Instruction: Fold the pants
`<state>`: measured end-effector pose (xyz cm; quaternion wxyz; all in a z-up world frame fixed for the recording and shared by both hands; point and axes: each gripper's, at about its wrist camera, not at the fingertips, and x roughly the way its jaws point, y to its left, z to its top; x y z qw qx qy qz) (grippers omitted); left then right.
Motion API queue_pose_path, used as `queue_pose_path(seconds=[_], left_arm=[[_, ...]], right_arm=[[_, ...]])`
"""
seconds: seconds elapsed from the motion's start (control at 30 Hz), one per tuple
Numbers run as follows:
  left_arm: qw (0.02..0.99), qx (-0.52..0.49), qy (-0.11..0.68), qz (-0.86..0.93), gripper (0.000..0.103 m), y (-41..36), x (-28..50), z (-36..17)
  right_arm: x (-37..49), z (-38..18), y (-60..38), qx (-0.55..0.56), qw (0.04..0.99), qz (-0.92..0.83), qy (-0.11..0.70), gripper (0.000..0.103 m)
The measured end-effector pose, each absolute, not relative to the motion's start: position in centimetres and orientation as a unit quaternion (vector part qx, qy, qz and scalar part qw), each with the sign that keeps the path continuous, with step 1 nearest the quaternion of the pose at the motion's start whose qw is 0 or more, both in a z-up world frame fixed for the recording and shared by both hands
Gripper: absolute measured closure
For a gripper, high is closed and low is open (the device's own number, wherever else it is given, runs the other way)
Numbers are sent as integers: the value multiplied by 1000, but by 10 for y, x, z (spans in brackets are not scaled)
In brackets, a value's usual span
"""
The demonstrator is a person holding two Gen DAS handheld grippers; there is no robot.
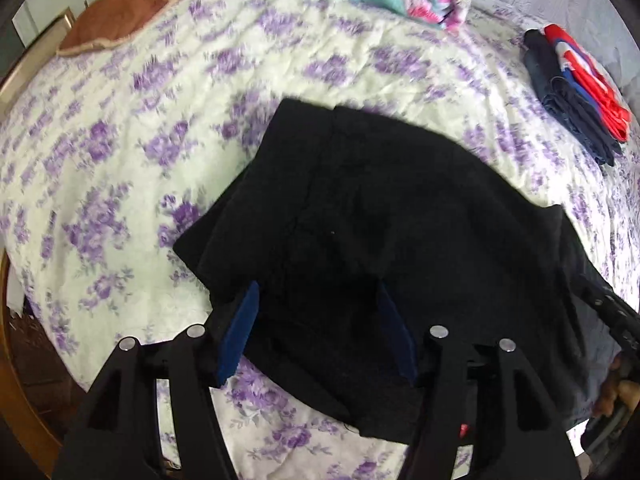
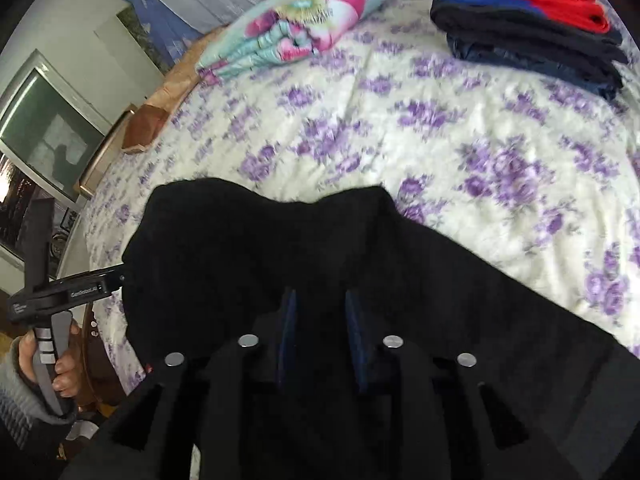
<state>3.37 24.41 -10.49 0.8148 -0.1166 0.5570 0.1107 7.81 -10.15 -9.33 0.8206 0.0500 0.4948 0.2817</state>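
Floral bedspread (image 1: 120,152), black pants (image 1: 360,208) beneath both open tools (image 1: 320,328)

We are in a bedroom of a home — the whole scene sits on a bed (image 2: 460,128) covered with a quilted spread printed in purple flowers. At its far end we see a rolled floral blanket (image 2: 304,20) in teal and pink and a brown cushion (image 1: 116,16), while a stack of folded clothes (image 2: 528,28) lies near one corner. Beyond the bed's edge we make out a television (image 2: 48,132) against a pale wall — plainly domestic furnishings.
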Motion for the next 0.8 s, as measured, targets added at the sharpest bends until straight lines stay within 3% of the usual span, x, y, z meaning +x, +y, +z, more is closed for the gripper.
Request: queue_pose_path(seconds=[0.03, 0.07, 0.13, 0.2, 0.27, 0.37, 0.57, 0.8], left_arm=[[828, -114, 541, 94, 43, 237, 31, -94], [837, -107, 531, 79, 41, 230, 29, -86], [853, -73, 514, 49, 20, 207, 30, -73], [857, -38, 514, 26, 8, 182, 34, -77], [839, 7, 544, 7, 7, 156, 48, -104], [817, 84, 568, 44, 4, 132, 57, -146], [848, 51, 527, 15, 5, 114, 59, -95], [861, 45, 501, -68, 5, 49, 72, -65]], right_arm=[[69, -88, -112, 56, 825, 276, 490, 55], [60, -85, -123, 63, 827, 270, 489, 53], [44, -86, -147, 75, 832, 249, 490, 53], [33, -100, -171, 84, 831, 220, 504, 43], [32, -134, -191, 96, 803, 198, 553, 31], [21, -122, -219, 130, 817, 195, 526, 37], [-47, -67, -361, 269, 880, 63, 386, 36], [-126, -101, -511, 409, 837, -118, 344, 36]])
